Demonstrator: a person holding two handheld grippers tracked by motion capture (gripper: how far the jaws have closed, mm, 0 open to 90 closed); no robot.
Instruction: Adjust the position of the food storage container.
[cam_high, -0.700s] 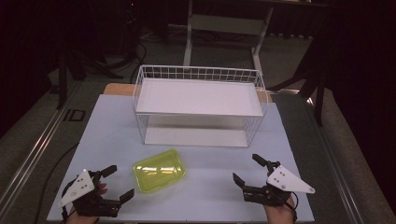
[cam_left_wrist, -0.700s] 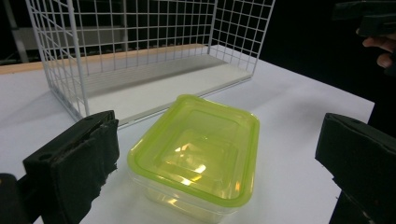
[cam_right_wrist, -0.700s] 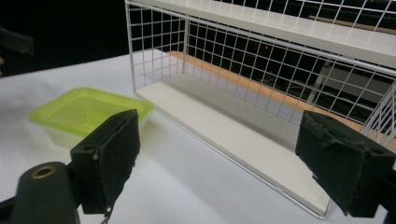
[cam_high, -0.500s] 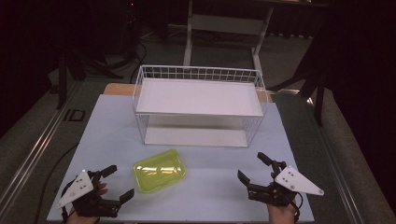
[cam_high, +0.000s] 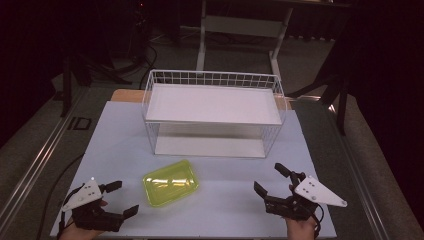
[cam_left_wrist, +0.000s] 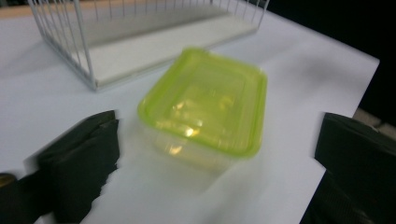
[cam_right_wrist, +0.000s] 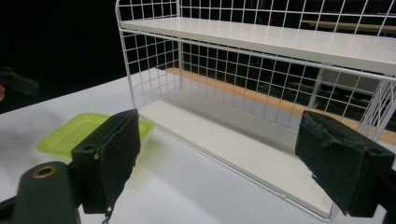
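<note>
Container in front of rack, grippers flanking at near edge.
Lidded container (cam_high: 170, 182) sits on table (cam_high: 320, 150), near the two-shelf wire rack (cam_high: 214, 116) behind it; left gripper (cam_high: 120, 199) just left, right gripper (cam_high: 270, 179) well right.

room dark | floor (cam_high: 45, 135) grey | metal stand (cam_high: 240, 25) behind table
</note>
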